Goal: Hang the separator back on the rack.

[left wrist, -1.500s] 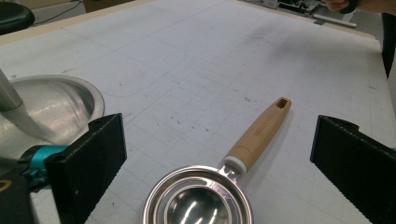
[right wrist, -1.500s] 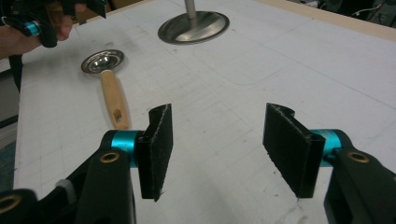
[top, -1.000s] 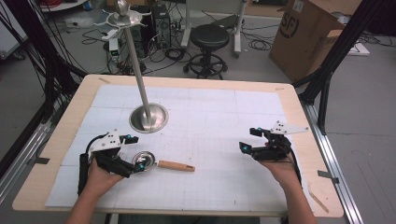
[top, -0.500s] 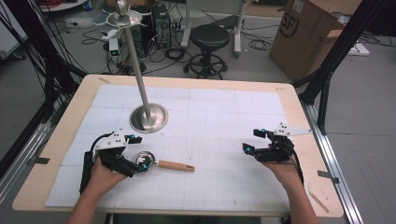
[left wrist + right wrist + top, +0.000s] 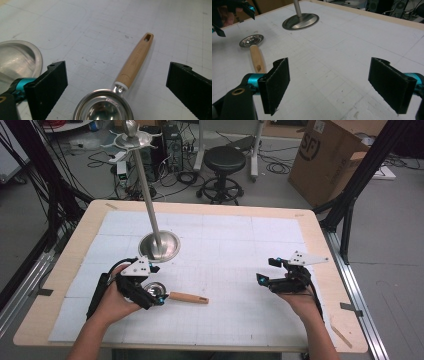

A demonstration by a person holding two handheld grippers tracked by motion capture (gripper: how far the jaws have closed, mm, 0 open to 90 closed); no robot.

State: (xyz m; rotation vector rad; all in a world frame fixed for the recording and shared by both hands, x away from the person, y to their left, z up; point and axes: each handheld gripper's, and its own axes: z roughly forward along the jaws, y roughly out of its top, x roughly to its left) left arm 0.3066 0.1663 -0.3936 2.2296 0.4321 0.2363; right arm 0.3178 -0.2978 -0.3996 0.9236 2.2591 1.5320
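While hovering: my left tool (image 5: 117, 82) is spread, straddling the ladle (image 5: 117, 100).
Right tool (image 5: 337, 82): spread, empty, at 3 o'clock.
Ladle: looks light, stiff, slick bowl; I'd grip the wooden handle (image 5: 136, 60).

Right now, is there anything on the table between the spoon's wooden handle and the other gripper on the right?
Nothing: in the high view, only bare white mat lies between the wooden handle and the right hand-held gripper.

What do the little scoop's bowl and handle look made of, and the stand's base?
Scoop bowl: polished metal, probably stainless steel, mirror reflections. Handle: light wood, matte, faint grain, with a hanging slot and a white collar. Stand base: brushed, shiny metal disc, likely steel.
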